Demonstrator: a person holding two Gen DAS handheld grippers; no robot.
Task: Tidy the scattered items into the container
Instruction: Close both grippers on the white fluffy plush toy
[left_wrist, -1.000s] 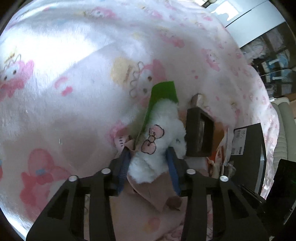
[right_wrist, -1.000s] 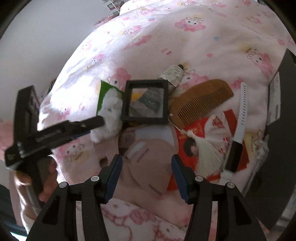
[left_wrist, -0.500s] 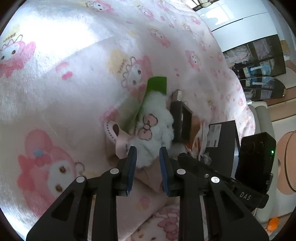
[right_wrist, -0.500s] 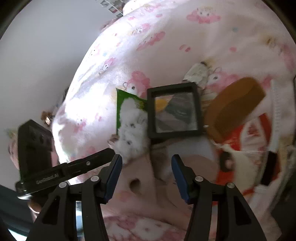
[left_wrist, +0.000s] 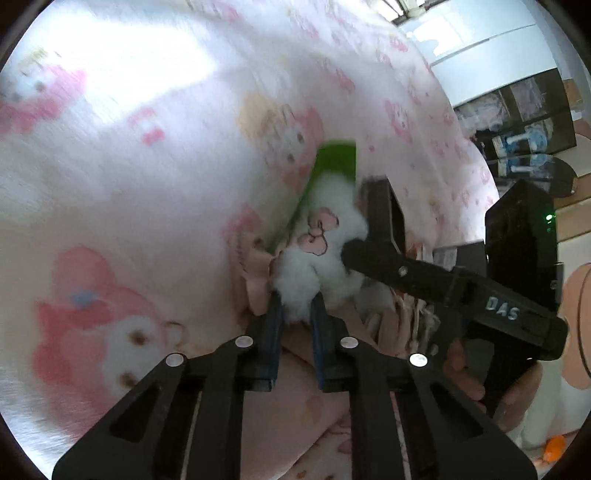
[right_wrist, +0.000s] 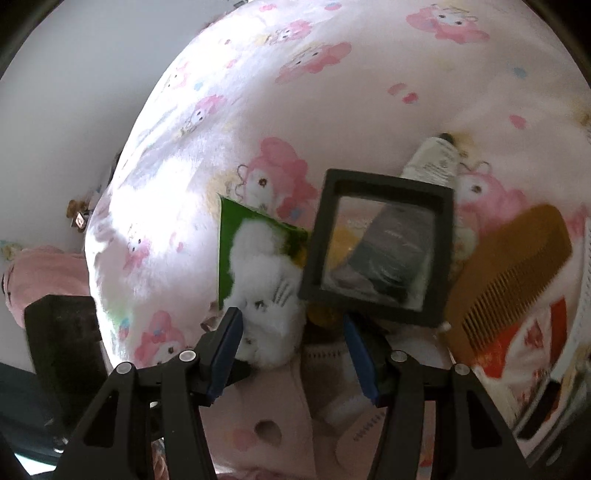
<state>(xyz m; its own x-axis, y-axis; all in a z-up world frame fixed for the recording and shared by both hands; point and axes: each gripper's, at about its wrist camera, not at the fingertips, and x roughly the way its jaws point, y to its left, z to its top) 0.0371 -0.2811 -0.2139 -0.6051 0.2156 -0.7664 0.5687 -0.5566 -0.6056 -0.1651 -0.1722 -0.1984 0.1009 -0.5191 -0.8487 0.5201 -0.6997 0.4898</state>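
Note:
A white fluffy plush (left_wrist: 325, 243) with a pink bow lies on a green card (left_wrist: 334, 158) on the pink bedspread. My left gripper (left_wrist: 295, 306) is shut on the plush's near end. In the right wrist view the plush (right_wrist: 266, 295) sits left of a black square frame (right_wrist: 380, 254). My right gripper (right_wrist: 291, 332) is open just in front of the plush and the frame's near edge; in the left wrist view one of its fingers (left_wrist: 373, 254) touches the plush. A wooden comb (right_wrist: 513, 280), a white tube (right_wrist: 432, 158) and a red packet (right_wrist: 517, 347) lie to the right.
A pink flat pouch with a round hole (right_wrist: 269, 428) lies under my right gripper. A white strip (right_wrist: 583, 273) and a dark box edge (right_wrist: 535, 428) show at the far right. A dark cabinet (left_wrist: 524, 110) stands beyond the bed.
My left gripper has closed from wide open onto the plush's near end. My right gripper has moved left and closer, from over the pink pouch to the plush and frame.

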